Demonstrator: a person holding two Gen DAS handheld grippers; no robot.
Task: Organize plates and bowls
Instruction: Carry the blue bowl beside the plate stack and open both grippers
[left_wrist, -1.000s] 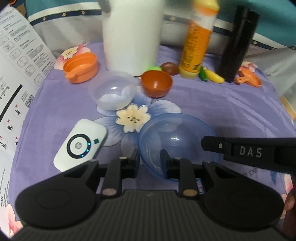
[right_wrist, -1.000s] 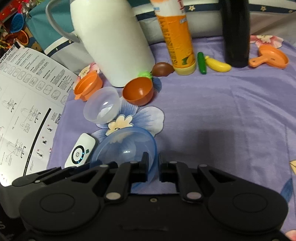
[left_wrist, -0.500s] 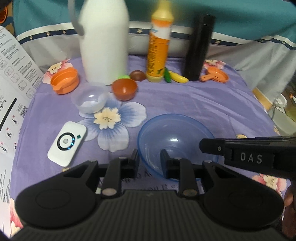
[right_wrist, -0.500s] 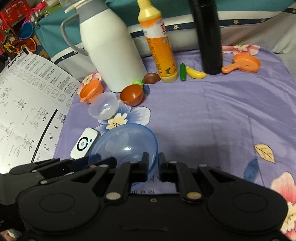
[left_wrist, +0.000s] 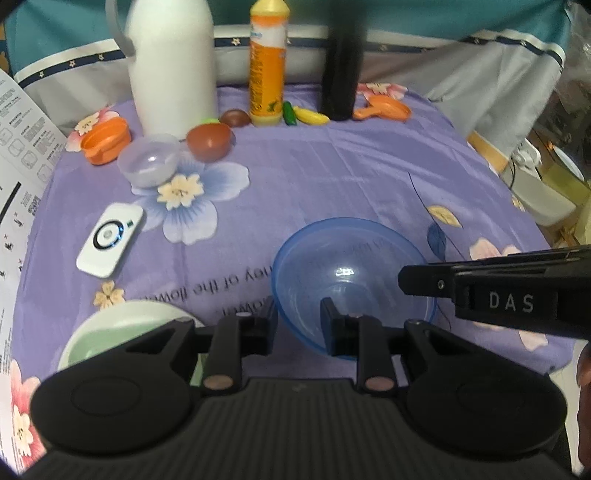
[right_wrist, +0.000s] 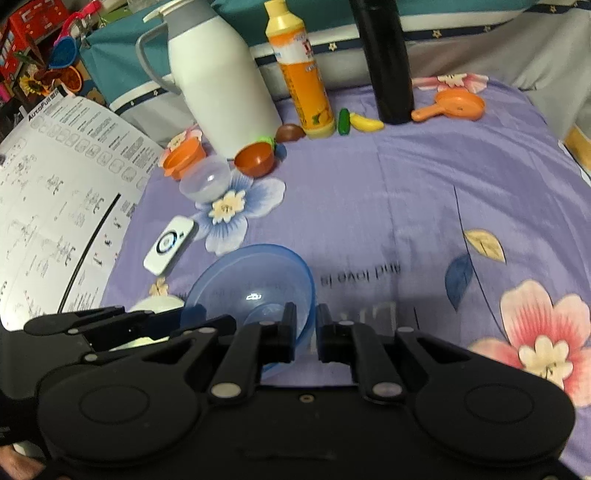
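A translucent blue bowl (left_wrist: 351, 273) is held between both grippers above the purple flowered cloth. My left gripper (left_wrist: 298, 325) is shut on its near left rim. My right gripper (right_wrist: 306, 328) is shut on its right rim; the bowl also shows in the right wrist view (right_wrist: 255, 288). A pale green bowl (left_wrist: 122, 332) sits on the cloth at the near left, just left of the blue bowl, partly hidden by my left gripper. A clear small bowl (left_wrist: 149, 164), a brown bowl (left_wrist: 208, 140) and an orange cup (left_wrist: 105, 140) stand at the far left.
A white remote (left_wrist: 110, 239) lies left of centre. A white jug (left_wrist: 171, 66), an orange bottle (left_wrist: 266, 62) and a black flask (left_wrist: 343, 62) stand along the back. A toy banana (left_wrist: 312, 117) and an orange toy pan (left_wrist: 384, 109) lie nearby. A printed sheet (right_wrist: 55, 206) covers the left edge.
Both grippers have pulled back toward the near edge with the blue bowl between them. The far objects look smaller and the pale green bowl has come into view.
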